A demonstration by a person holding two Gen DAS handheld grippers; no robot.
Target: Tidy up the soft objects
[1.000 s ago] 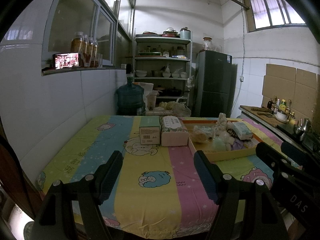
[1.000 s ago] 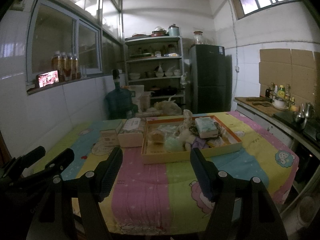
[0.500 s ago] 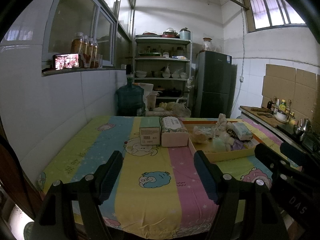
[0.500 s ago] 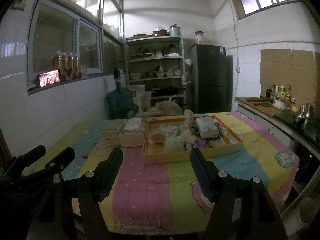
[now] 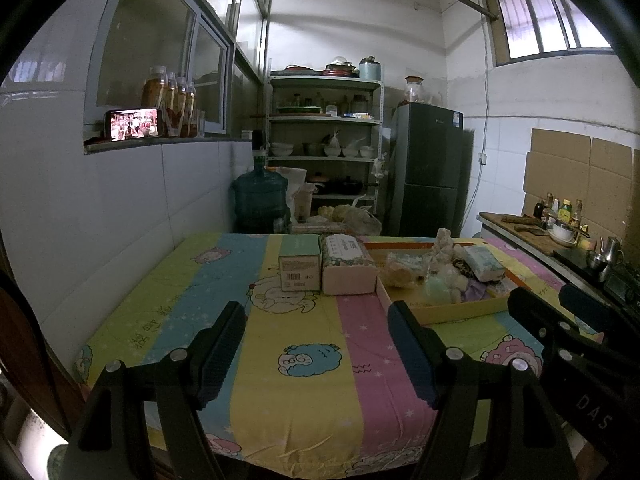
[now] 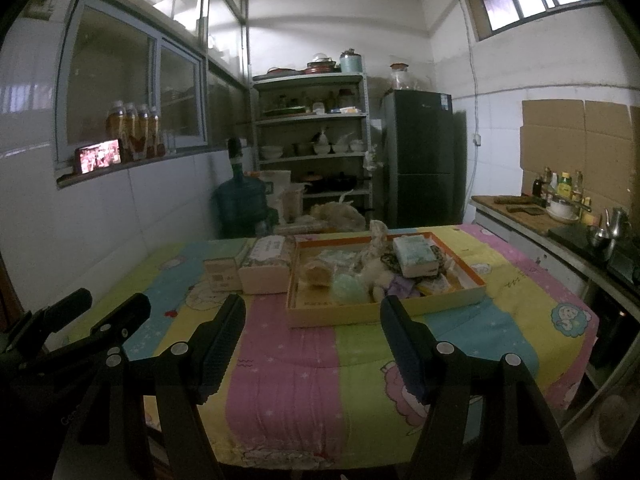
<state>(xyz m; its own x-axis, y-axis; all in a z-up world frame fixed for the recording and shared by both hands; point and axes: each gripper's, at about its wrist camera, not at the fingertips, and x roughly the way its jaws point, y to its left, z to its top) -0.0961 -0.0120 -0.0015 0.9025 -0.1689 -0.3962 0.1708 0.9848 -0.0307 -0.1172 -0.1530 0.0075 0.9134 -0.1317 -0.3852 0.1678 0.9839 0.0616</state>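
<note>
An orange-rimmed cardboard tray (image 6: 384, 312) stands on the striped cartoon tablecloth (image 6: 280, 360) and holds a heap of soft things: a tissue pack (image 6: 414, 254), a pale green puff (image 6: 350, 286), a white plush toy (image 6: 376, 270), a tan bun-like lump (image 6: 318, 274). The tray also shows in the left wrist view (image 5: 456, 310). Left of it lie a wrapped tissue pack (image 5: 346, 266) and a green box (image 5: 300, 268). My left gripper (image 5: 316, 350) and right gripper (image 6: 312, 346) are open and empty, above the table's near edge.
A blue water jug (image 5: 260, 200), metal shelves (image 5: 324, 156) with dishes and a dark fridge (image 5: 430, 168) stand behind the table. A counter (image 6: 560, 232) with bottles, a bowl and a kettle runs along the right wall. A tiled wall closes the left side.
Both views have shifted very slightly; nothing on the table has moved and both grippers stay open.
</note>
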